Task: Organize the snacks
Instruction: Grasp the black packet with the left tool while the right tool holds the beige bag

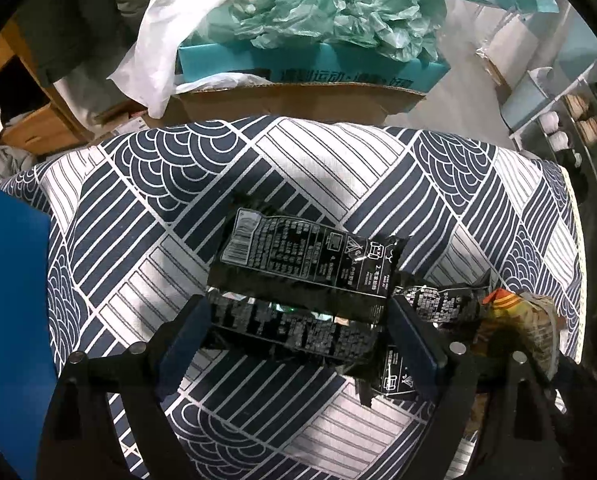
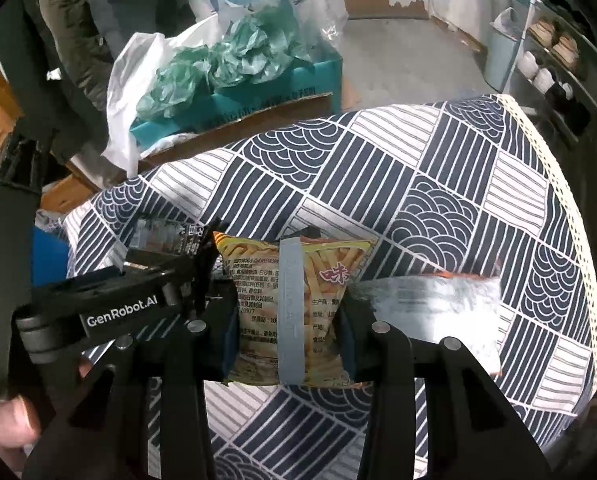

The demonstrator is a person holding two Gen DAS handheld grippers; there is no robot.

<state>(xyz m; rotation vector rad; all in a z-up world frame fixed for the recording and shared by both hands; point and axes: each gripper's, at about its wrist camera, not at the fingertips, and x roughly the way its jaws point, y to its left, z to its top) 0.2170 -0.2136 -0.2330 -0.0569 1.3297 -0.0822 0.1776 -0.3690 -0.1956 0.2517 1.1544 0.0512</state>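
Above the navy-and-white patterned tablecloth [image 2: 438, 168], the right gripper [image 2: 286, 320] clamps the light, crushable yellow foil fries packet [image 2: 322, 276] at mid-body, while the left gripper [image 1: 298, 320] grips the slippery, soft black foil snack packet [image 1: 306, 256] across its near edge.

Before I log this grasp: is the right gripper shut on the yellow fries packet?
Shut on it. The right gripper has both pads pressed against the sides of the fries packet.
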